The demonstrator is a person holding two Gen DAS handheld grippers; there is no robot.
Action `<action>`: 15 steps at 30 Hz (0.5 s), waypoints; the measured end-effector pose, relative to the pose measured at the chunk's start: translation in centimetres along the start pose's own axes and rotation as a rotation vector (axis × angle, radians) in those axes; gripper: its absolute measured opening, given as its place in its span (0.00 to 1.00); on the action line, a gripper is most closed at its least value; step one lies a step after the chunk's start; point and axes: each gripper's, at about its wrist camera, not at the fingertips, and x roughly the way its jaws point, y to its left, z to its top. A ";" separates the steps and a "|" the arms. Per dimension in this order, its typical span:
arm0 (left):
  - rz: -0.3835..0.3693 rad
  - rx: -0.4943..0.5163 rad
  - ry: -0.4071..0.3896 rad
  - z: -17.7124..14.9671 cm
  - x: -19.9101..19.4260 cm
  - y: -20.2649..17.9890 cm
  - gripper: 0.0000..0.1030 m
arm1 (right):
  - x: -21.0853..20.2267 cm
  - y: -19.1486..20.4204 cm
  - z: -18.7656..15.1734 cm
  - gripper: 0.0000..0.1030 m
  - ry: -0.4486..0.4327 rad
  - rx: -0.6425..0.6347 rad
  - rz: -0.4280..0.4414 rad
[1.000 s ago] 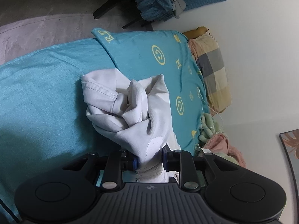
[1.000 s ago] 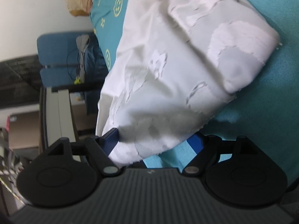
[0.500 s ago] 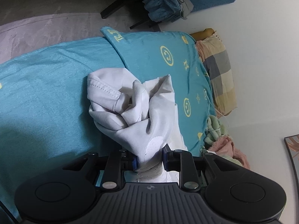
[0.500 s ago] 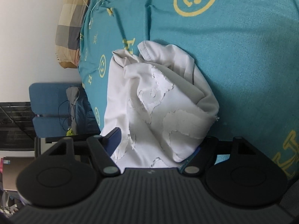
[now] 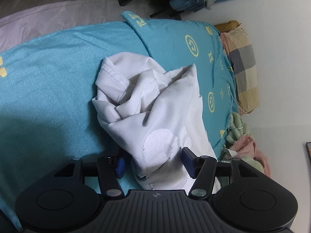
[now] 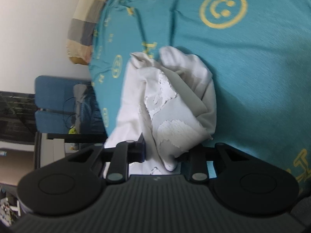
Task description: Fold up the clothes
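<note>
White garment [image 5: 155,106] bunched on teal bedsheet [image 5: 48,73], near checked pillow [image 5: 245,73]. Left gripper [image 5: 153,164] fingers spread wide, cloth lying loose between them. Right gripper [image 6: 161,153] fingers narrower, fabric fold between; actual pinch can't be confirmed.

dim, soft indoor light; right view motion-blurred, fisheye-bent edges.

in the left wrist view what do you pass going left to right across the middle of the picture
teal bedspread → crumpled white garment → teal bedspread with yellow smiley prints → checked pillow → white wall
</note>
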 end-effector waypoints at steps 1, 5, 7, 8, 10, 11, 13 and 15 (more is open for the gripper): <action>-0.004 -0.006 -0.001 0.1 0.1 0.1 0.58 | 0.0 0.2 0.0 0.25 -0.002 -0.008 0.006; -0.025 -0.020 -0.009 0.3 0.5 0.4 0.57 | -0.2 0.8 0.2 0.24 -0.011 -0.039 0.032; -0.037 -0.031 -0.015 0.4 0.6 0.5 0.52 | -0.3 1.2 0.3 0.24 -0.015 -0.055 0.045; -0.042 -0.036 -0.016 0.4 0.6 0.6 0.51 | -0.4 1.3 0.3 0.24 -0.017 -0.063 0.051; -0.048 -0.042 -0.021 0.5 0.7 0.6 0.47 | -0.4 1.7 0.4 0.24 -0.022 -0.078 0.064; -0.050 -0.042 -0.024 0.5 0.6 0.6 0.47 | -0.5 1.9 0.4 0.24 -0.024 -0.086 0.071; -0.052 -0.042 -0.029 0.5 0.6 0.5 0.43 | -0.5 2.2 0.5 0.24 -0.027 -0.101 0.080; -0.058 -0.040 -0.037 0.6 0.6 0.4 0.39 | -0.5 2.3 0.5 0.24 -0.027 -0.110 0.082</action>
